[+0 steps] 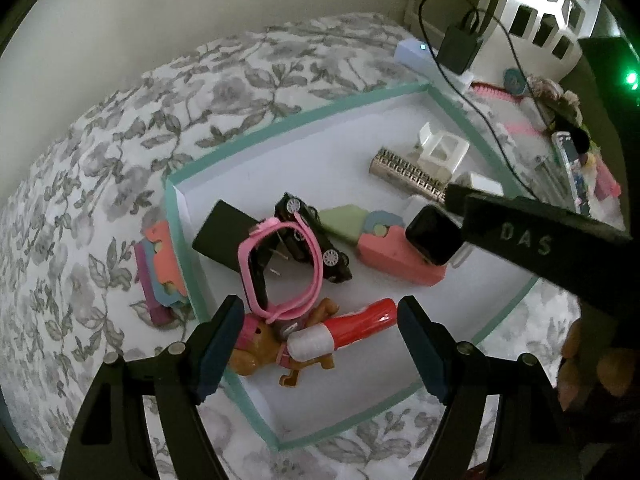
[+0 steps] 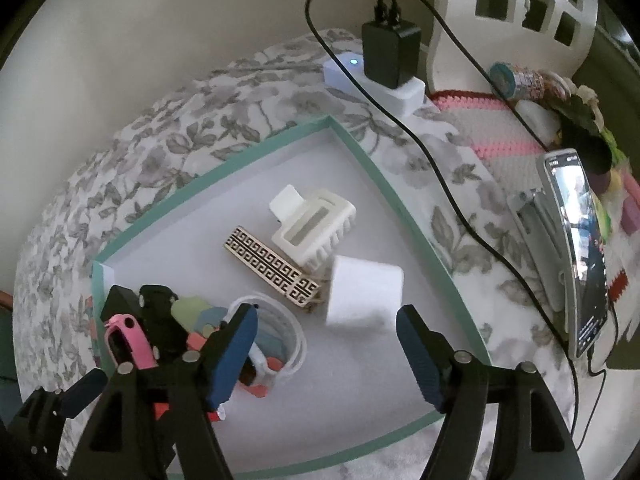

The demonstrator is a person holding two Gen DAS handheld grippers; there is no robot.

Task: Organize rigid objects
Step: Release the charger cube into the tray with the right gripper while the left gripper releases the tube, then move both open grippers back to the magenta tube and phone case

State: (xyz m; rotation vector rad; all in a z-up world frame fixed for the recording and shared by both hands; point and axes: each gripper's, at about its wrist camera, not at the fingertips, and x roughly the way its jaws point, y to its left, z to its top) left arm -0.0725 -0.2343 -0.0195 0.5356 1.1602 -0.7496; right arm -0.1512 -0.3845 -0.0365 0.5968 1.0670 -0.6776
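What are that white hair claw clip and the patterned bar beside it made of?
The white hair claw clip looks like matte molded plastic, its thick teeth evenly colored. The patterned bar, likely a barrette, seems pale gold metal with a cut-out Greek-key fretwork; painted plastic is possible.

light: dim, soft | glare: green LED (image 1: 632, 79) upper right of left claw | edges: fisheye-bent, dark vignette | blur: mild

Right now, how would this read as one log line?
left tool: open above red-and-white tube | right tool: open near white block | teal-rimmed white tray: holding items
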